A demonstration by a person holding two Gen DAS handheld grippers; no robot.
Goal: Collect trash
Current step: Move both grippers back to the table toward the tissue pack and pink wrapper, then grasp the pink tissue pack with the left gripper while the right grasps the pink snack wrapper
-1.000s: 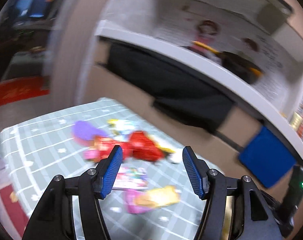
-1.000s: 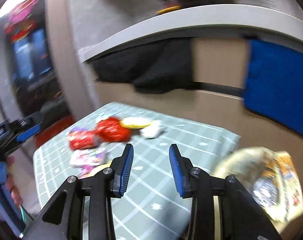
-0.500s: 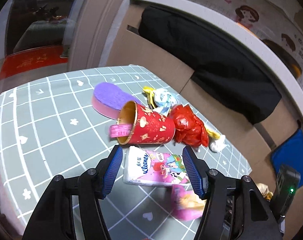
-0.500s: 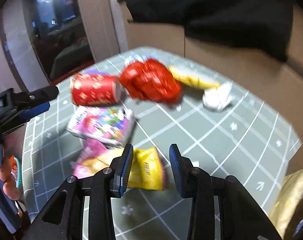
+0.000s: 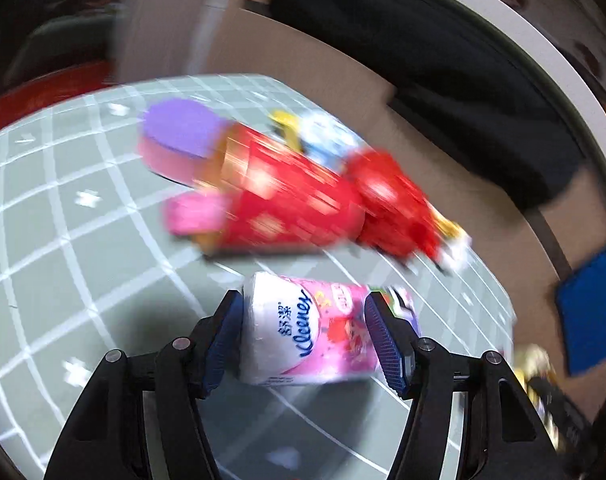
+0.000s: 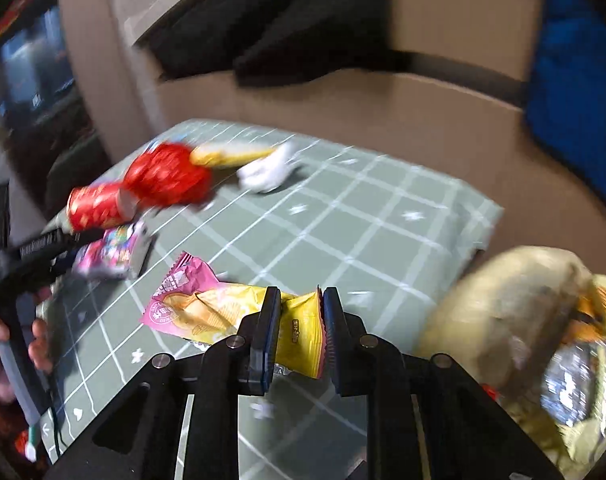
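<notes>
Left gripper: the jaws bracket a Kleenex tissue pack at lower centre of the left wrist view. Both blue ribbed pads lie against the pack's sides, so the gripper is clamped on it. The pack is a soft, rounded rectangular block in glossy film, white at its left end and pink with cartoon print toward the right.

Right gripper: the jaws stand close together on the yellow end of a chip packet at lower centre of the right wrist view. The packet is a flat, crinkled foil pouch, pink at its far left end with a serrated seal edge, and it extends left of the jaws across the table.

Table: a grey-green cloth with a white grid and small white motifs.

Remaining items, upper centre of the left wrist view, all motion-blurred:
- a red paper cup lying on its side, gold rim to the left;
- a crumpled red wrapper touching the cup's base on the right;
- a purple-and-pink disc just behind the cup's rim.

A bulging tan bag holding wrappers occupies the lower right of the right wrist view, beyond the table edge.
</notes>
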